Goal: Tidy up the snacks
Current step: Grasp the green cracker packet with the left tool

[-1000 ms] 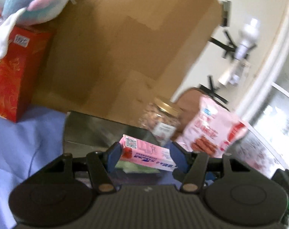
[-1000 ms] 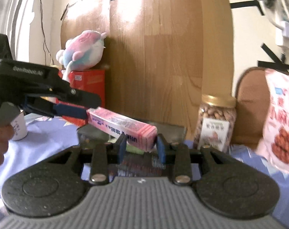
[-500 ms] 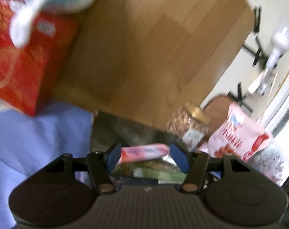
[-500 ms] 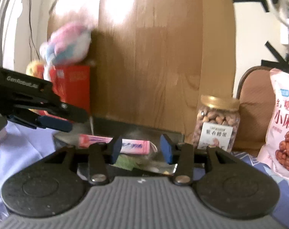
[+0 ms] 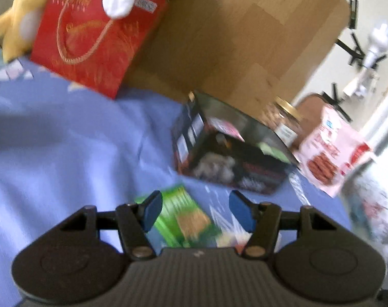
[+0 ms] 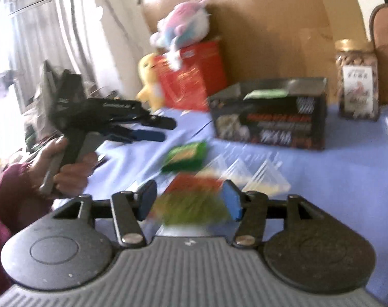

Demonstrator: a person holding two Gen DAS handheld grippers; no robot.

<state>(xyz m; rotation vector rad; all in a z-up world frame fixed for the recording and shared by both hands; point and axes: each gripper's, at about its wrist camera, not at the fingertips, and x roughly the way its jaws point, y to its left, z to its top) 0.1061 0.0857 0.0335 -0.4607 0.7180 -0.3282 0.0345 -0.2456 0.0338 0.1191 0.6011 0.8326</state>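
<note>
Leftmost, seen from the right wrist camera: a hand [image 6: 65, 163] in a dark red sleeve [image 6: 4, 199] grips the left tool [image 6: 155, 129], its blue pads apart with nothing between them. From its own camera the left tool [image 5: 195, 213] hangs above the blue cloth [image 5: 65, 140] covering the surface, jaws moderately wide, a green snack packet [image 5: 181, 217] lying on the cloth below the gap (not gripped, as far as the blur allows).

Far left: a yellow plush [image 6: 149, 76] leans beside a red gift bag [image 6: 191, 76], with a pink-and-blue plush [image 6: 181, 28] on top.

Centre: the green snack packet [image 6: 186, 156] lies flat near clear plastic bags [image 6: 247, 174]. Nearer, the right tool [image 6: 188, 200] has its jaws opening; a red-and-green packet [image 6: 194, 202] shows between the pads, too blurred to tell contact.

Far centre-right: the open dark snack box [image 6: 270, 125] stands on the cloth, a green packet visible inside.

Right: a nut jar [image 6: 356, 81] with a gold lid, just beside the box. A pink snack bag [image 5: 332, 153] stands past the jar.
</note>
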